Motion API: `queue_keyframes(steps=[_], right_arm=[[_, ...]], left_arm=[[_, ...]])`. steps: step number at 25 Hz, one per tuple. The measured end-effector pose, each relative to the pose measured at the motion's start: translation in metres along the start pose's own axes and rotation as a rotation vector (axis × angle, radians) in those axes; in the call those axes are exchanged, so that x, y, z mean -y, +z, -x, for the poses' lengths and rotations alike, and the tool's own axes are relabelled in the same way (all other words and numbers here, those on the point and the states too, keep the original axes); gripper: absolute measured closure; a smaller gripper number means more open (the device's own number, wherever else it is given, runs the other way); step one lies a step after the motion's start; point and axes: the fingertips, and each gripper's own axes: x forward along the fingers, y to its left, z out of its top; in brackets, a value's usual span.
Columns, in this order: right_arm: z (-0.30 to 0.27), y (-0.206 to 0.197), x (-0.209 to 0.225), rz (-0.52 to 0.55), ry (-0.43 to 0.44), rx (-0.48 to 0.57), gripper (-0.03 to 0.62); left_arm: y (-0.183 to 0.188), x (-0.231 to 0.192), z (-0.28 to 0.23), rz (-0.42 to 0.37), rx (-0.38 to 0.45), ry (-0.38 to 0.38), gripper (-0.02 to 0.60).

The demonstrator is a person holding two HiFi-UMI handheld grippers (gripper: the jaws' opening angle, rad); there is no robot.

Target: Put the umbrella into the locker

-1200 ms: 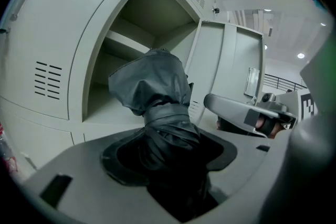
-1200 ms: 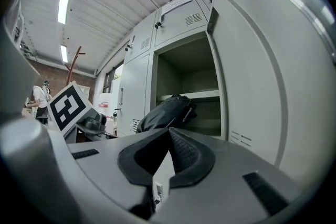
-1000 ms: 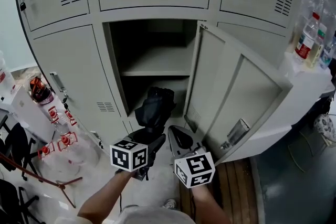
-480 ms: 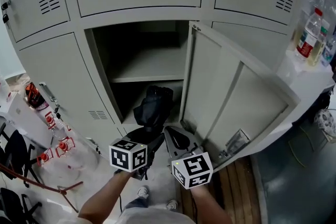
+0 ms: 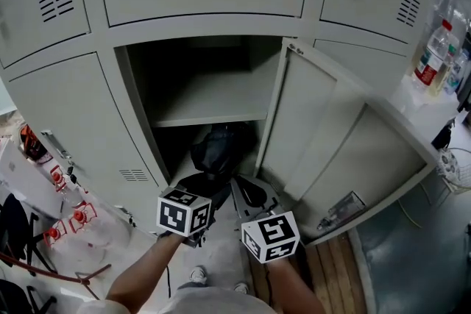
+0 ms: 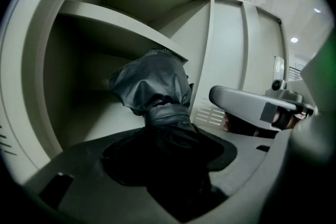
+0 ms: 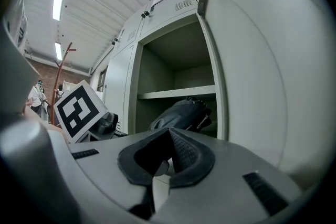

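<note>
Left gripper view: left gripper (image 6: pixel 168 165) clamps umbrella (image 6: pixel 152 86); right gripper (image 7: pixel 163 160) jaws seem together.

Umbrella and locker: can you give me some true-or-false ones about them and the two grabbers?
1. The locker door is open. True.
2. The umbrella is red. False: it is black.
3. The left gripper is holding the umbrella. True: its jaws are shut on the umbrella's near end.
4. The umbrella lies on top of the shelf. False: it points into the space under the shelf.
5. The right gripper is holding the umbrella too. False: its jaws are together with nothing in them, and it sits beside the left gripper.
</note>
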Motion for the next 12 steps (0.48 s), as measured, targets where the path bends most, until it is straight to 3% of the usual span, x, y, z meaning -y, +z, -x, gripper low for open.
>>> queue_keyframes(steps=[5, 12], right_arm=[[-0.008, 0.001, 0.008, 0.011, -0.026, -0.006, 0.591], [-0.013, 0.002, 0.018, 0.012, -0.056, -0.007, 0.591]], left_arm=[[0.005, -0.014, -0.011, -0.037, -0.038, 0.004, 0.316], [0.023, -0.029, -0.029, -0.147, -0.067, 0.02, 0.314]])
